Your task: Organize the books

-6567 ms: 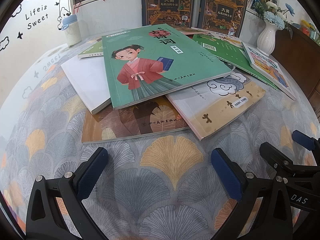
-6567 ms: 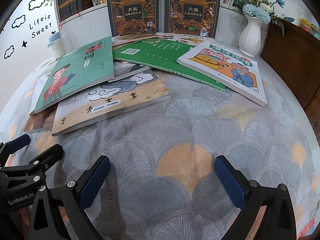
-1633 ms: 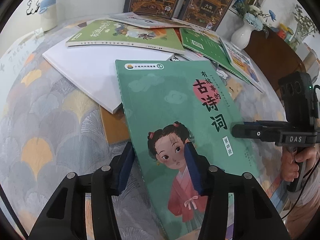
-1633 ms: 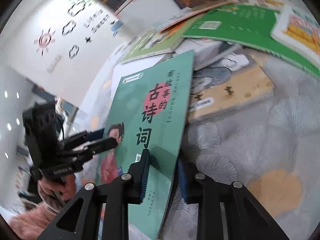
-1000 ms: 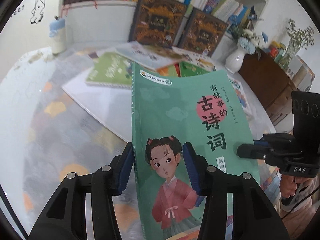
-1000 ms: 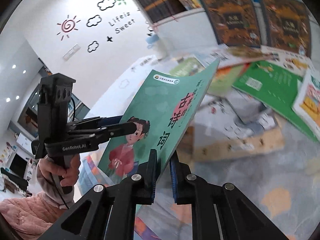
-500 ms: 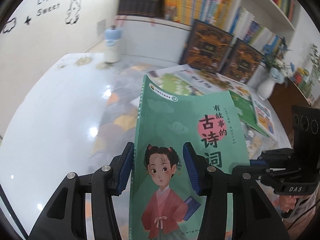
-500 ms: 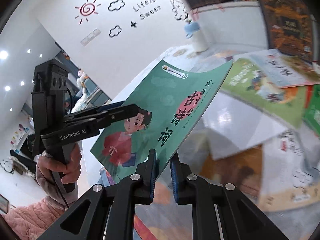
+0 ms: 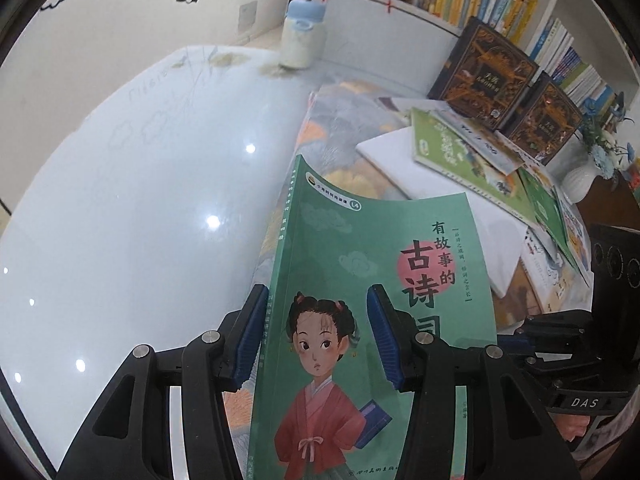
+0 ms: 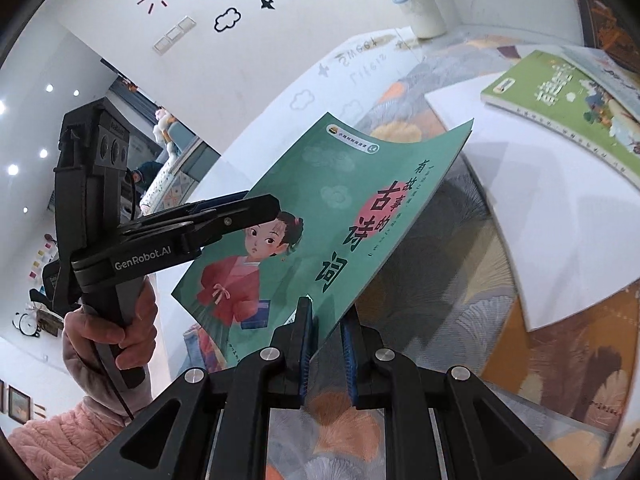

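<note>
A green paperback (image 9: 360, 248) with a girl in a red robe on its cover hangs in the air above the left edge of the patterned cloth (image 9: 340, 120). My left gripper (image 9: 316, 308) is shut on it near the spine, one pad at the spine edge and the other on the cover. My right gripper (image 10: 326, 316) is shut on the opposite long edge of the green paperback (image 10: 340, 184). The left gripper (image 10: 256, 208) shows from the side with a hand on its handle. The right gripper (image 9: 560, 328) appears at the right rim.
More books lie spread on the cloth: a white book (image 9: 400, 160), a light green book (image 9: 452, 152) and others behind. Two dark ornate books (image 9: 484, 76) lean on the shelf. A bottle (image 9: 302, 36) and a vase (image 9: 580, 176) stand at the back. Glossy white tabletop (image 9: 140, 200) stretches left.
Both grippers have carried the green paperback leftward and slightly down, away from the book pile toward the white tabletop. Both grips stay as they were.
</note>
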